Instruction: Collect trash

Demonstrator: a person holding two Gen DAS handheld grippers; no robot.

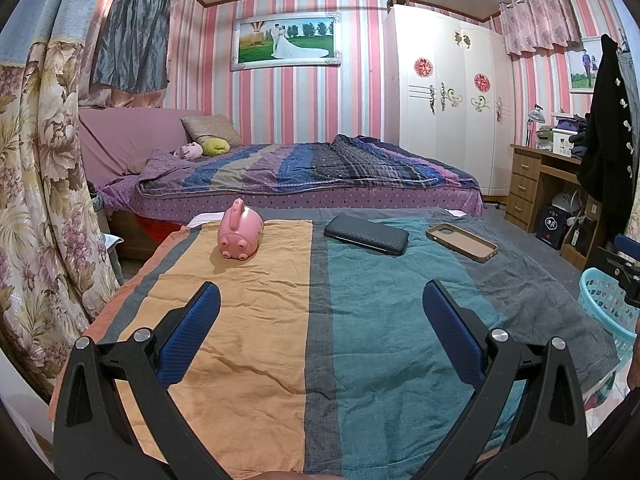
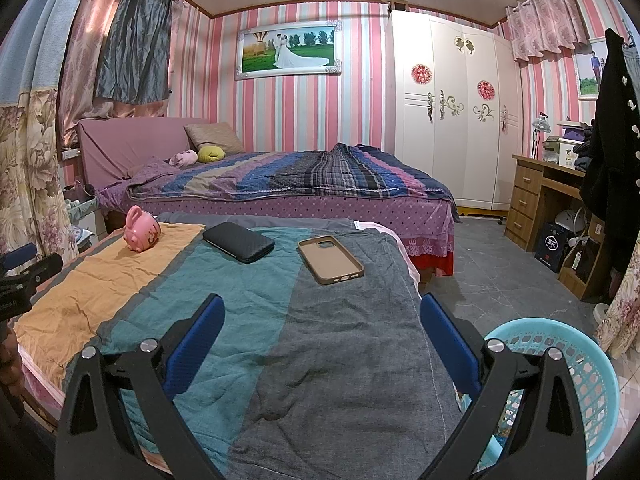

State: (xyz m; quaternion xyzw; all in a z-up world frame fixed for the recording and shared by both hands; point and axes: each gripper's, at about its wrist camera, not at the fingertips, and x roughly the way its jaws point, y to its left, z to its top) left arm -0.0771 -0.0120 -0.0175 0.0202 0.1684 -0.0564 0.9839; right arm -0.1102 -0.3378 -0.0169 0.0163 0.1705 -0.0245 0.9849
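While both my grippers, left (image 1: 320, 312) and right (image 2: 322, 322), hover with jaws apart and empty, the pig (image 1: 240, 232) lies at eleven o'clock, wallet (image 1: 366, 234) and case (image 1: 462, 242) at one, basket (image 2: 576, 364) at four.

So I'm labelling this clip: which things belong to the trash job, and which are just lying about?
Job: pink pig, black case, tan phone case, basket, both grippers, open.
Lying about: bed, wardrobe, desk, coat.
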